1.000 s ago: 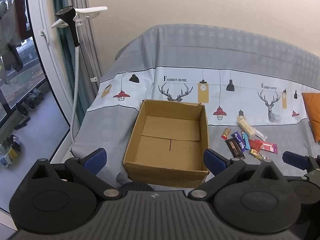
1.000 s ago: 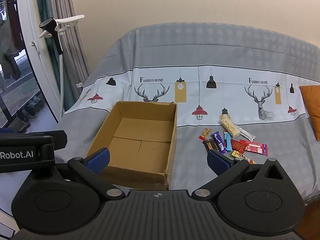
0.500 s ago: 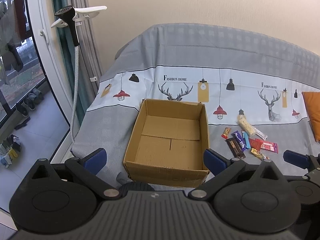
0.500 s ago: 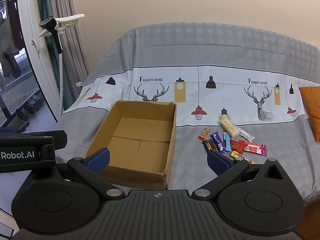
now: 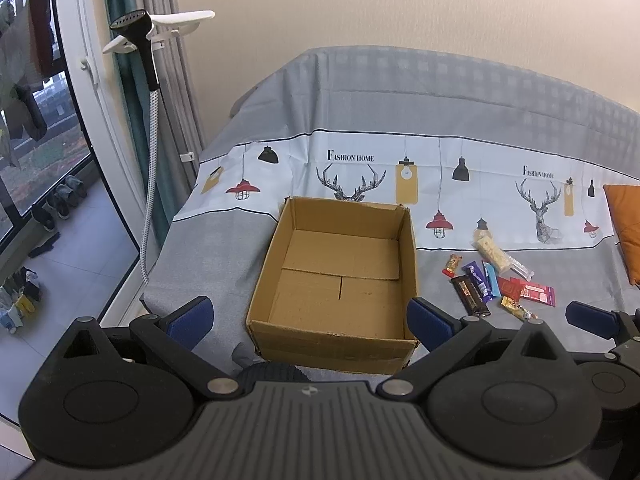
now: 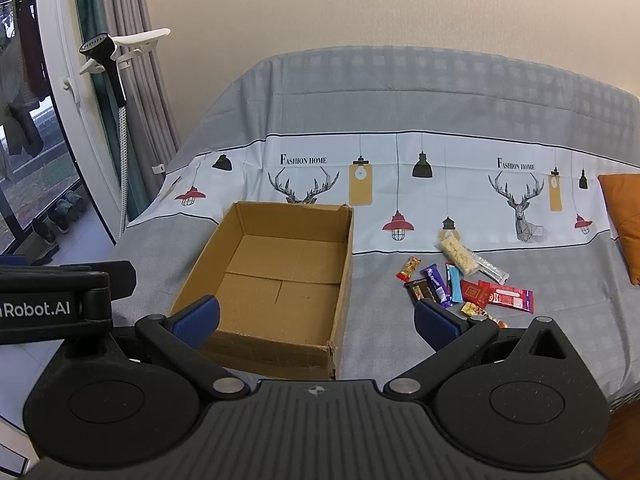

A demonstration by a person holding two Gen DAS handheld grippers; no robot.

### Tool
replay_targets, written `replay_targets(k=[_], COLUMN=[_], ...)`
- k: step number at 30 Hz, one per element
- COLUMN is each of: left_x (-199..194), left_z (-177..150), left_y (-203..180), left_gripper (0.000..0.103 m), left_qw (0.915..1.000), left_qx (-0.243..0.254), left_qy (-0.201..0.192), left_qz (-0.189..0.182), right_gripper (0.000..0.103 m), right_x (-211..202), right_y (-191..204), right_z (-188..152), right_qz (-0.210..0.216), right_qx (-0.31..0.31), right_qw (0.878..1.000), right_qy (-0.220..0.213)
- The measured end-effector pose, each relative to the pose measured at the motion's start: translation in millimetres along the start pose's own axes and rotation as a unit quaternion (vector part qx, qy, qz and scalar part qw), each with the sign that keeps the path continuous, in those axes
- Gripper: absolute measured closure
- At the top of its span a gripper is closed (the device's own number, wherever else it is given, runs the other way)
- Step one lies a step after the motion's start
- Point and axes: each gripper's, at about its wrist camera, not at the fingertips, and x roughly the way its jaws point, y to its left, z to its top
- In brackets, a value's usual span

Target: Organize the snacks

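Observation:
An empty open cardboard box (image 5: 340, 280) (image 6: 276, 276) sits on the cloth-covered sofa seat. To its right lies a cluster of several wrapped snack bars (image 5: 494, 286) (image 6: 464, 286), among them a pale rice bar (image 6: 458, 256), a dark chocolate bar (image 5: 470, 295) and a red-and-purple wafer (image 6: 512, 298). My left gripper (image 5: 308, 318) hangs open in front of the box's near wall, holding nothing. My right gripper (image 6: 316, 318) is open too, near the box's right front corner and short of the snacks.
An orange cushion (image 6: 622, 216) lies at the seat's far right. A garment steamer on a hose (image 5: 148, 80) stands by the curtain and glass door at left. Bare grey cloth (image 6: 400, 340) spreads between the box and the snacks.
Both views have crept very slightly; the box and snacks have stayed put and both grippers remain open.

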Motion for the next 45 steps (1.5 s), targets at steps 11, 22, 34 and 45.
replay_targets(k=[11, 22, 34, 45], left_x=[0.0, 0.8, 66.9, 223.8], left_z=[-3.0, -5.0, -19.0, -45.6], left_y=[0.7, -2.6, -37.9, -156.8], left_gripper=[0.000, 0.000, 0.000, 0.000], left_qw=[1.0000, 1.0000, 0.9981, 0.9854], left_qx=[-0.003, -0.001, 0.033, 0.090], left_qy=[0.000, 0.000, 0.051, 0.124], left_qz=[-0.001, 0.009, 0.009, -0.075], right_gripper=[0.000, 0.000, 0.000, 0.000], right_x=[2.0, 4.2, 49.6, 170.7], right_y=[0.3, -0.5, -32.6, -172.7], right_z=[-0.9, -1.1, -30.1, -105.1], right_qz=[0.005, 0.011, 0.037, -0.028], right_qx=[0.006, 0.009, 0.018, 0.064], right_qw=[1.000, 1.000, 0.999, 0.997], right_qy=[0.008, 0.012, 0.003, -0.009])
